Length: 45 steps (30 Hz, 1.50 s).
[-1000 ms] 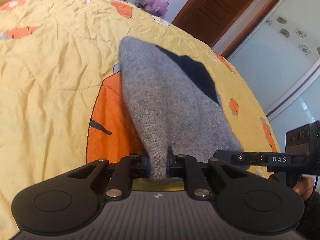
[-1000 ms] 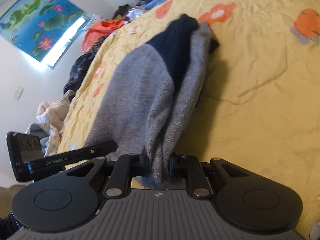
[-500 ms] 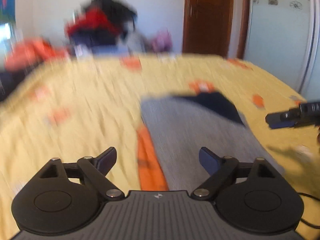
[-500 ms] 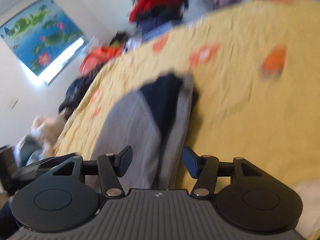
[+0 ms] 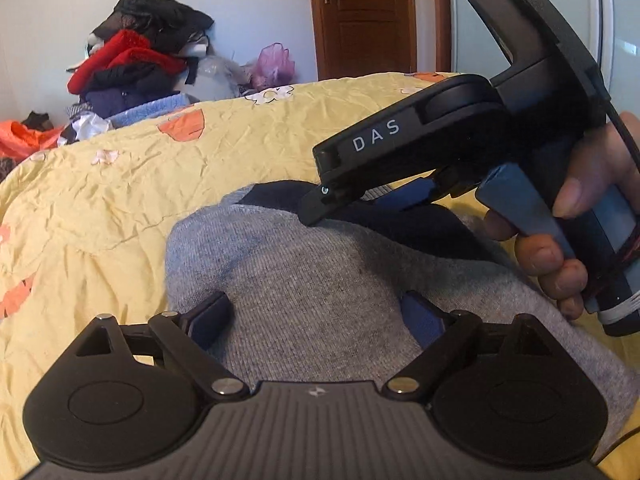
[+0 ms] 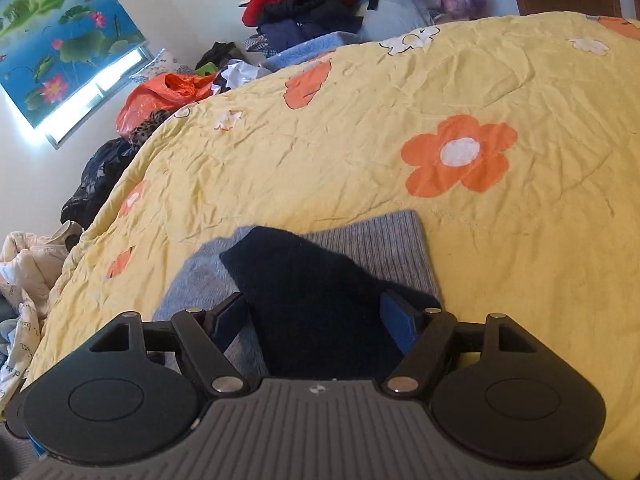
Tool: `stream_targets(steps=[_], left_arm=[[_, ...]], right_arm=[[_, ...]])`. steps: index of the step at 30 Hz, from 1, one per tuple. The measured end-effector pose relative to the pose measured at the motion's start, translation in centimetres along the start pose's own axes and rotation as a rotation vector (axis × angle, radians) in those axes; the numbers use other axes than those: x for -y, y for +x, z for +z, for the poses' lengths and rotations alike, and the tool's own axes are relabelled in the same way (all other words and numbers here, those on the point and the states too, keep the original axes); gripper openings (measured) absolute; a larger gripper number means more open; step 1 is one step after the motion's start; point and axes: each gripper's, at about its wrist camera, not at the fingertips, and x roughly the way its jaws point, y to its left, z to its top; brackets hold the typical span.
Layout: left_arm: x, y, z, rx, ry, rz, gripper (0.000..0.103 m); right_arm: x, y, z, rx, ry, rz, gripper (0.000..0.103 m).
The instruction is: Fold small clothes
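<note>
A small grey knit garment point(image 5: 320, 280) with a dark navy part point(image 5: 400, 220) lies folded flat on the yellow flowered bedspread point(image 5: 100, 200). My left gripper point(image 5: 316, 316) is open, its jaws spread over the grey cloth and holding nothing. My right gripper point(image 6: 316, 312) is open too, jaws spread over the navy part point(image 6: 304, 280), with a grey ribbed edge point(image 6: 380, 240) beyond it. In the left wrist view the right gripper's body point(image 5: 460, 140), held in a hand, hovers over the garment's far end.
A heap of red, black and blue clothes point(image 5: 136, 64) sits past the bed's far edge, with a pink bag point(image 5: 276, 60) and a wooden door point(image 5: 364, 16) behind. An orange bag point(image 6: 160, 96) and dark clothes point(image 6: 100, 176) lie at the bed's left side.
Both grippers were shut on the garment's edge a second ago. They let go, opened, and now hover low over the garment lying flat on the bed.
</note>
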Motion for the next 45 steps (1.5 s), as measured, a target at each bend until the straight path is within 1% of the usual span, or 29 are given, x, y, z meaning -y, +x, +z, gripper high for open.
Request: stream_targets(steps=[2,3,4,5,6,7,9,11,12,14,17,21,22,23,24,27,28,29,31,33,35,36,37,38,39,41,43,44,45], left_arm=[[0.1,-0.3,-0.2,0.01,0.006,0.004,0.094],[0.2,-0.5,-0.3,0.012,0.005,0.006,0.094],[0.3,-0.7,-0.5,0.016,0.001,0.007,0.094],[0.3,-0.8,-0.5,0.019,-0.001,0.008,0.094],[0.3,-0.9,-0.5,0.022,0.0,0.01,0.094],[0.4,-0.7,-0.2,0.023,0.001,0.012,0.094],[0.4,-0.6,-0.1,0.022,0.001,0.014,0.094],[0.5,-0.6,0.0,0.021,0.001,0.015,0.094],[0.5,-0.6,0.0,0.021,0.002,0.016,0.094],[0.6,-0.5,0.0,0.021,0.004,0.017,0.094],[0.6,-0.4,-0.2,0.034,0.004,0.026,0.094],[1.0,-0.4,-0.1,0.052,0.01,0.043,0.095],[1.1,-0.9,0.0,0.057,0.007,0.048,0.096],[1.0,-1.7,-0.1,0.067,0.0,0.053,0.095],[1.1,-2.7,-0.3,0.08,-0.007,0.057,0.095],[1.6,-6.7,-1.8,0.137,0.018,0.043,0.096],[1.8,-7.5,-2.4,0.136,0.026,0.035,0.096],[1.9,-8.0,-3.0,0.125,0.031,0.021,0.096],[2.1,-7.7,-4.1,0.065,0.033,-0.026,0.096],[2.2,-6.2,-5.0,0.006,0.03,-0.017,0.096],[1.6,-5.6,-5.2,0.004,-0.012,-0.012,0.1],[1.2,-5.7,-5.0,-0.009,-0.038,-0.014,0.1],[0.7,-6.4,-4.7,-0.008,-0.065,-0.017,0.099],[0.1,-7.3,-4.6,0.01,-0.088,-0.021,0.099],[-0.4,-8.2,-4.7,0.026,-0.11,-0.02,0.099],[-1.8,-9.6,-5.5,0.024,-0.166,-0.008,0.099],[-3.8,-9.8,-6.3,-0.033,-0.283,-0.029,0.099],[-4.9,-9.5,-6.8,-0.073,-0.361,-0.056,0.099],[-5.6,-9.3,-7.4,-0.105,-0.433,-0.09,0.095]], right_arm=[[-0.4,0.2,0.5,-0.016,-0.026,-0.011,0.074],[-0.4,-0.1,0.6,-0.011,-0.023,-0.023,0.07],[-0.5,-1.0,0.6,0.006,-0.004,-0.046,0.064],[-0.4,-2.0,0.5,0.03,0.025,-0.055,0.066],[-0.4,-3.4,0.1,0.065,0.052,-0.028,0.065],[-0.4,-4.9,-0.3,0.109,0.072,0.023,0.066],[-1.0,-7.0,-1.4,0.146,0.08,0.083,0.068],[-1.4,-7.4,-2.5,0.125,0.08,0.104,0.075],[-1.4,-6.9,-2.9,0.091,0.077,0.108,0.075],[-1.1,-5.0,-3.8,0.031,0.074,0.076,0.074],[-0.6,-3.8,-4.1,0.051,0.059,0.106,0.078],[-0.6,-3.5,-3.1,0.024,0.048,0.104,0.075],[-0.8,-3.8,-3.1,0.021,0.046,0.078,0.067],[-1.0,-4.5,-3.1,0.026,0.053,0.053,0.061],[-1.2,-5.5,-3.5,0.04,0.073,0.045,0.062],[-1.3,-9.6,-5.6,0.098,0.104,0.15,0.065],[-1.5,-10.6,-6.4,0.102,0.095,0.168,0.068],[-1.7,-11.2,-7.2,0.095,0.079,0.165,0.068],[-2.1,-11.4,-8.6,0.055,0.039,0.146,0.068],[-2.1,-10.1,-9.8,-0.008,0.003,0.121,0.063],[-0.7,-9.0,-10.0,-0.001,0.045,0.155,0.048],[0.1,-8.9,-9.6,0.0,0.102,0.165,0.043],[0.7,-9.1,-9.2,-0.011,0.159,0.155,0.035],[1.0,-9.7,-8.9,-0.01,0.19,0.15,0.039],[0.9,-10.8,-8.8,0.013,0.193,0.159,0.042],[0.6,-13.1,-9.0,0.042,0.16,0.168,0.059],[0.9,-14.8,-9.6,0.04,0.14,0.136,0.062],[1.3,-15.2,-10.0,0.021,0.139,0.113,0.062],[1.6,-15.2,-10.4,-0.005,0.14,0.095,0.062]])
